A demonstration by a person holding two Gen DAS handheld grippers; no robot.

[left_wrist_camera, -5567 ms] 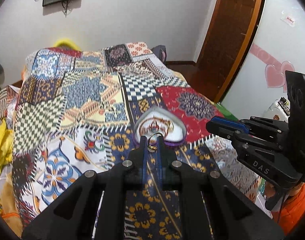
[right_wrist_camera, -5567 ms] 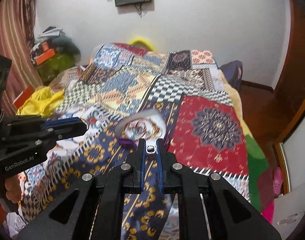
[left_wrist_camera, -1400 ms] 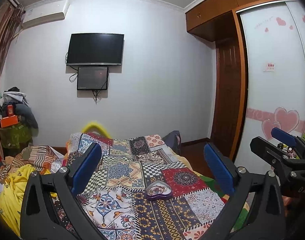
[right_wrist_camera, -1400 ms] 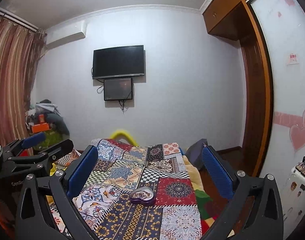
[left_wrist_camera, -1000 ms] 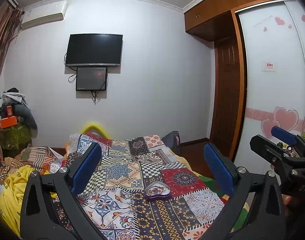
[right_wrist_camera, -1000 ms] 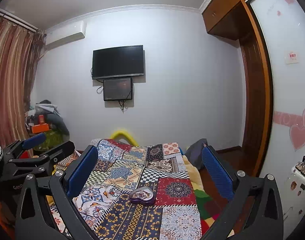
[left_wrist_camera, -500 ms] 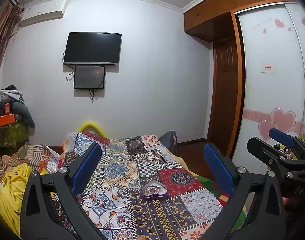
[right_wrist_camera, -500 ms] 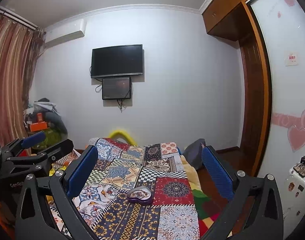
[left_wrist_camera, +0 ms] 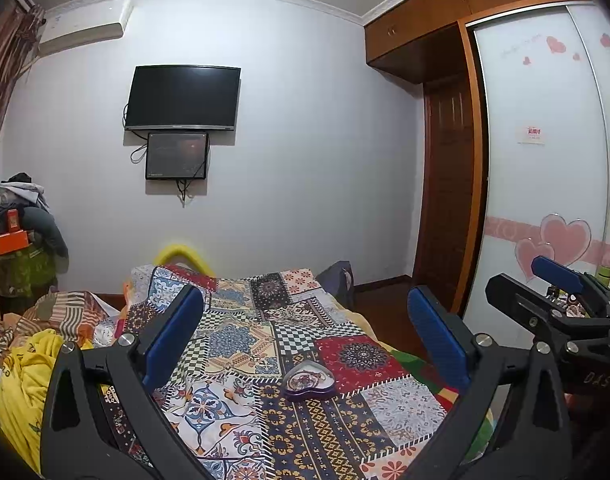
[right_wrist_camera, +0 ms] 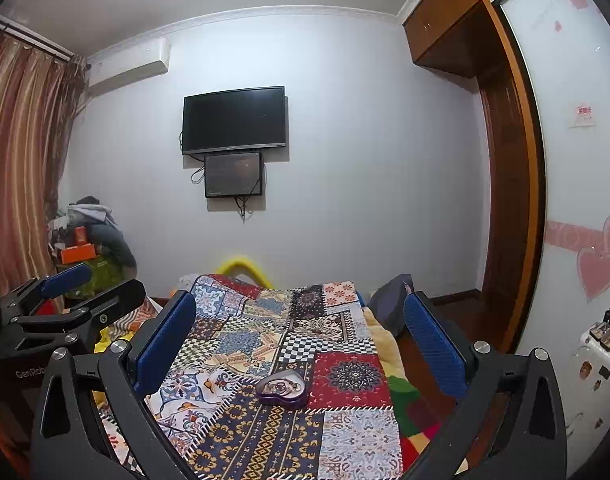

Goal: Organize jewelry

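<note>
A purple heart-shaped jewelry box [left_wrist_camera: 310, 381] sits closed on the patchwork bedspread [left_wrist_camera: 241, 340], with jewelry showing through its clear lid. It also shows in the right wrist view [right_wrist_camera: 281, 389]. My left gripper [left_wrist_camera: 305, 336] is wide open and empty, held well back from the box. My right gripper [right_wrist_camera: 301, 340] is wide open and empty too, also well back from it. The right gripper shows at the right edge of the left wrist view [left_wrist_camera: 561, 312]. The left gripper shows at the left edge of the right wrist view [right_wrist_camera: 65, 308].
A TV [left_wrist_camera: 183, 98] hangs on the far wall above a smaller screen. Yellow clothes [left_wrist_camera: 21, 384] lie at the bed's left side. A wardrobe with heart stickers [left_wrist_camera: 553, 200] and a wooden door [left_wrist_camera: 449, 216] stand at the right. A cluttered pile [right_wrist_camera: 85, 248] stands far left.
Both grippers, shut near the box several seconds ago, are now wide open and drawn far back and up. In the last second the views shifted only slightly.
</note>
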